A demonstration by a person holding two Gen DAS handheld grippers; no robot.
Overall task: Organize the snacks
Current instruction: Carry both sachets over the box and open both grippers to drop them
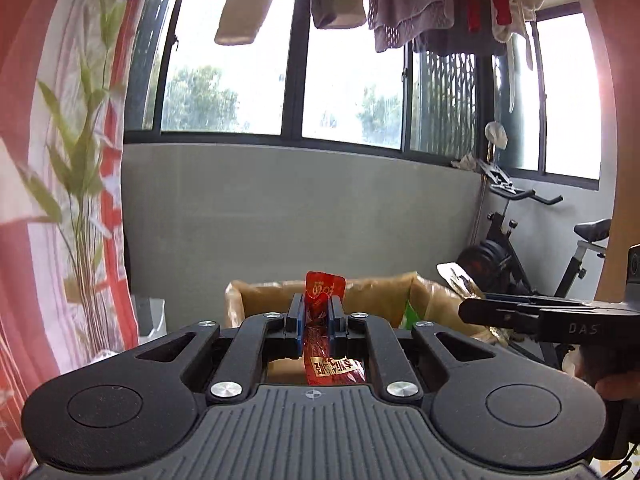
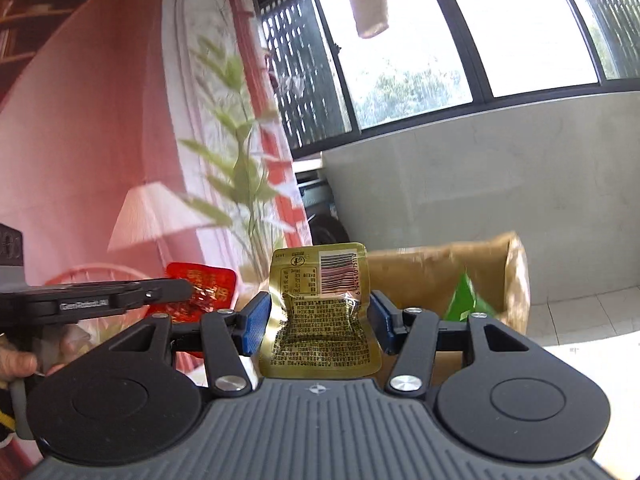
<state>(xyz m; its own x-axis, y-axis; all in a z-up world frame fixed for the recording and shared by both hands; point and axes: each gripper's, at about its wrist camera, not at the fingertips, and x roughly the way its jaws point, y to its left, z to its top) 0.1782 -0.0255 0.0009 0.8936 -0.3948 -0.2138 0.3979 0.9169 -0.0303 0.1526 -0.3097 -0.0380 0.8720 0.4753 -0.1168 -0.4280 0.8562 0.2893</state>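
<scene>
My left gripper is shut on a red snack packet, held edge-on between its blue pads and raised in front of a brown cardboard box. My right gripper is shut on a gold snack packet whose barcode and printed back face the camera. The same red packet shows at the left of the right wrist view, in the other gripper's tip. In the left wrist view the right gripper reaches in from the right with a crinkled gold packet at its tip. A green packet sticks up inside the box.
A grey low wall and windows lie ahead, with laundry hanging above. An exercise bike stands at the right. A pink curtain with a leaf print hangs at the left. A person's hand grips the left tool's handle.
</scene>
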